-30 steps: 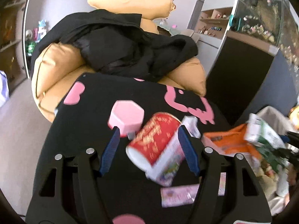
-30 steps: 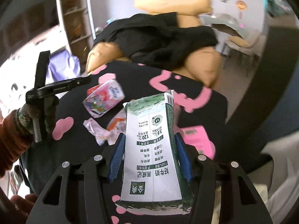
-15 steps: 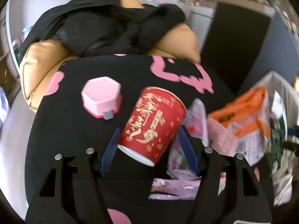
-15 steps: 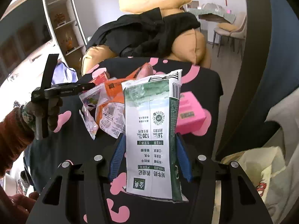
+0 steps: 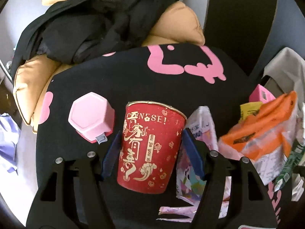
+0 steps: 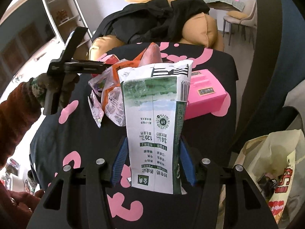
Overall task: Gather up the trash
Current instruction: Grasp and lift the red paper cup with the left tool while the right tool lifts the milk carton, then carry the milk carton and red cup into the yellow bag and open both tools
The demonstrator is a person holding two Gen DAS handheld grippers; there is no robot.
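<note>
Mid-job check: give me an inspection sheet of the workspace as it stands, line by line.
Surface: black table cover with pink shapes.
Job's things: red paper cup between the left fingers; milk carton between the right fingers; orange wrapper and pink wrappers lying on the cover.
Clutter: pink hexagonal box; flat pink box.
Grippers: left gripper closed on the cup; right gripper closed on the carton.
Cables: nothing seen.
Surroundings: tan armchair with black clothing; plastic bag on the right, below the table edge.

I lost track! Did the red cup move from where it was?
Yes. The red cup went from tilted beside the pink box to upright inside the left claw.
</note>
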